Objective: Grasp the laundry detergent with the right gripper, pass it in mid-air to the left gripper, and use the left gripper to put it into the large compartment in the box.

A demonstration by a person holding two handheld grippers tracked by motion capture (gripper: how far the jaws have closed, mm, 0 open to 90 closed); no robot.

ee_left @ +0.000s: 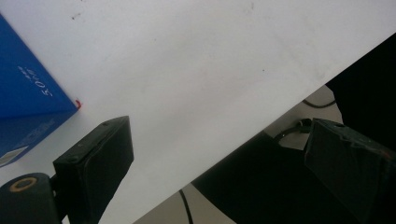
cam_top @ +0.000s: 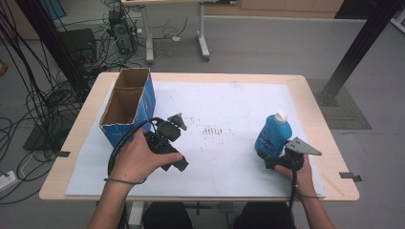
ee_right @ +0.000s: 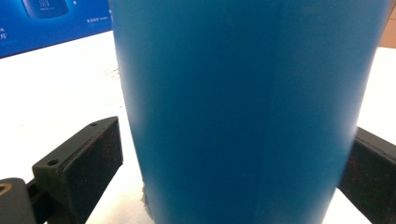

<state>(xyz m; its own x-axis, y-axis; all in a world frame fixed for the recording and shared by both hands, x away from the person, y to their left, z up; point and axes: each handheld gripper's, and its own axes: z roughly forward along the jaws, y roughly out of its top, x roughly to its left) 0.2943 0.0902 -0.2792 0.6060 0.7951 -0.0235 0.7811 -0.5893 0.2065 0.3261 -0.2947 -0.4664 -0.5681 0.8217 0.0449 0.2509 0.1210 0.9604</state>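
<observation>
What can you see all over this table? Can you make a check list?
Surface: white sheet on a wooden table, smudged mid-sheet.
Job's things: blue bottle, white cap, upright; open blue box at the left.
Clutter: nothing seen.
Grippers: right gripper has fingers on both sides of the bottle, a gap at one side; left gripper open, holding nothing, beside the box.
Cables: one trails from each gripper; many on the floor at left.
Surroundings: grey floor, another table's legs, black frame posts.
</observation>
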